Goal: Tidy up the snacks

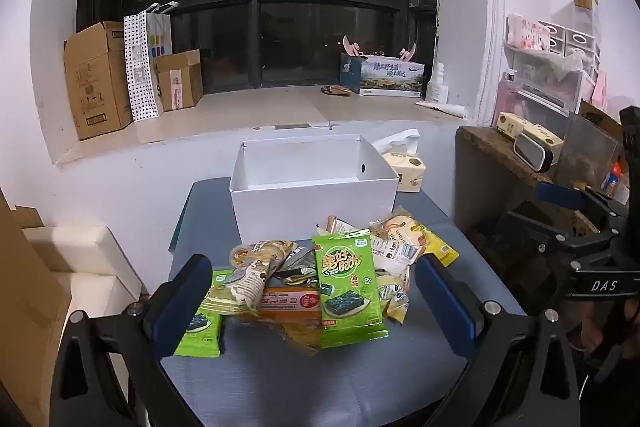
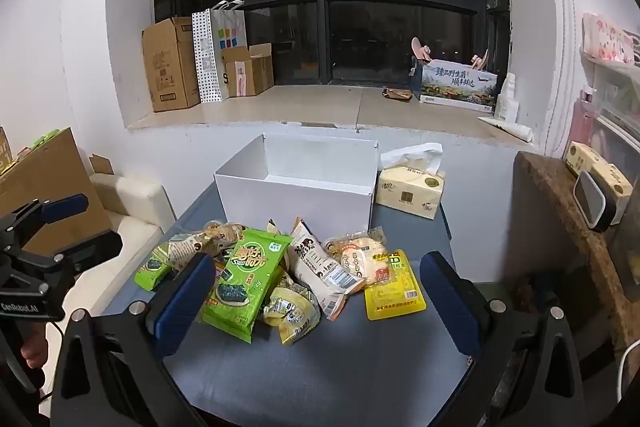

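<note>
Nothing is yet being put away: the white box is being left empty behind the snack pile heaped on the grey table, while the left gripper and right gripper are being held wide open, grasping nothing.

Snack pile on grey table; white box behind; right hand-held gripper spread wide.

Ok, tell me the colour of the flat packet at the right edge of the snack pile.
Yellow packet, red mark near its top; clearest in the right wrist view.
</note>
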Demonstrator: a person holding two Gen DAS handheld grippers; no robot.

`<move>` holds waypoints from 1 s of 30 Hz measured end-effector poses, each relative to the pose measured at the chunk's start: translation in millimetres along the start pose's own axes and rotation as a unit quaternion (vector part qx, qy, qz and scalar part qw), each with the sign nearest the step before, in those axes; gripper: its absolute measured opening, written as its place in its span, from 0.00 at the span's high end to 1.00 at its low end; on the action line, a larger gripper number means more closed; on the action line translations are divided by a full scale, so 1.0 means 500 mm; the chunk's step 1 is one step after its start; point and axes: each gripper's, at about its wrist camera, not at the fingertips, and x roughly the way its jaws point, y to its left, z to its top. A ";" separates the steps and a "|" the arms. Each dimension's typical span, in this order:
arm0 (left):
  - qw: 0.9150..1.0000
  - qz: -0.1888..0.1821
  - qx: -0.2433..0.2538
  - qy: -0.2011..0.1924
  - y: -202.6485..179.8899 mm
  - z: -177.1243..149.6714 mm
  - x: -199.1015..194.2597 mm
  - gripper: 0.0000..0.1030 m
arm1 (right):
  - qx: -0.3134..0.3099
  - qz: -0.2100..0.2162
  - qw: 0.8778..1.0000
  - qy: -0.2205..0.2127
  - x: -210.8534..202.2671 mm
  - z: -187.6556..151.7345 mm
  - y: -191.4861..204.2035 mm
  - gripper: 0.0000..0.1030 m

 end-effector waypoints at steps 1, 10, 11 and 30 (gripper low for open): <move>1.000 -0.003 -0.002 0.001 0.003 0.000 0.001 0.00 | 0.000 -0.001 1.000 0.000 0.001 -0.002 0.000 0.00; 1.000 0.017 0.017 0.000 0.005 -0.001 0.004 0.00 | -0.010 -0.007 1.000 -0.001 -0.005 0.018 0.014 0.00; 1.000 0.019 0.020 -0.001 -0.002 -0.001 -0.001 0.00 | -0.011 -0.007 1.000 0.000 -0.005 0.021 0.014 0.00; 1.000 0.019 0.017 0.003 -0.001 -0.004 0.002 0.00 | -0.009 -0.007 1.000 -0.004 -0.010 0.008 0.006 0.00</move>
